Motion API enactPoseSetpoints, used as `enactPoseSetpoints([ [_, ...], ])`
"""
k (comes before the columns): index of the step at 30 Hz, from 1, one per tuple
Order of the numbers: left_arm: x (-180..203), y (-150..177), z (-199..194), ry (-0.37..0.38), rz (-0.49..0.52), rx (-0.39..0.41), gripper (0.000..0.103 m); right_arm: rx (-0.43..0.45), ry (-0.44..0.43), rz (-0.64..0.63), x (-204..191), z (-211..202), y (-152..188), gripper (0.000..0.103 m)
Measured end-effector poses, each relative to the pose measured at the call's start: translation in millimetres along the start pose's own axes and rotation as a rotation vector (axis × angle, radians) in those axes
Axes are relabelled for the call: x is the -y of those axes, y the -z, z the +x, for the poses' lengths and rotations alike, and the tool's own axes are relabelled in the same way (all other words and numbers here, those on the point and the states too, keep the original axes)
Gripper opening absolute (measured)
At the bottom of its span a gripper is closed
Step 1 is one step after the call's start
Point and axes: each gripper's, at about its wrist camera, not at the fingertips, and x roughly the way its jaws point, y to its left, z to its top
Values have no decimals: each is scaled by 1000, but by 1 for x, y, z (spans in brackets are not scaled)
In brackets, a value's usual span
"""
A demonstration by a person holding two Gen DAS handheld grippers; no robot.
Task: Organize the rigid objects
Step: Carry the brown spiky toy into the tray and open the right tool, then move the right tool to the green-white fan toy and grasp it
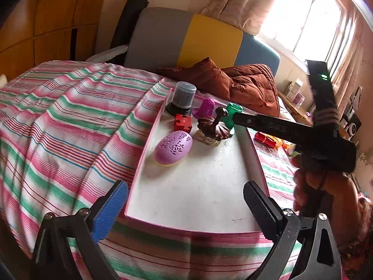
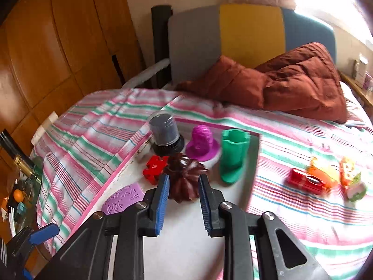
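Brown ribbed figurine [image 2: 185,179] sits between the right tool's [image 2: 184,200] parted pads, untouched.

Striped bedspread [image 1: 70,116]; wooden wardrobe [image 2: 58,46]; bright curtained window [image 1: 303,23]

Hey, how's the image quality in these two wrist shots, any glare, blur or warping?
Left wrist view: the window is blown out white, and the right gripper with its handle is smeared by motion. Right wrist view: glare washes out the top right corner, the red toy on the striped cloth looks soft. Both bend straight lines, fisheye style.
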Motion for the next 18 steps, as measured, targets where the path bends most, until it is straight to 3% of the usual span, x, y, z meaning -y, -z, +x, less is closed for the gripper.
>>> enactPoseSetpoints([
  [9, 21, 6, 1, 34, 48, -17, 100, 14, 87, 122, 52, -36, 33, 28],
  [18, 47, 14, 2, 60, 110, -35, 100, -6, 244, 168, 108, -58, 86, 28],
])
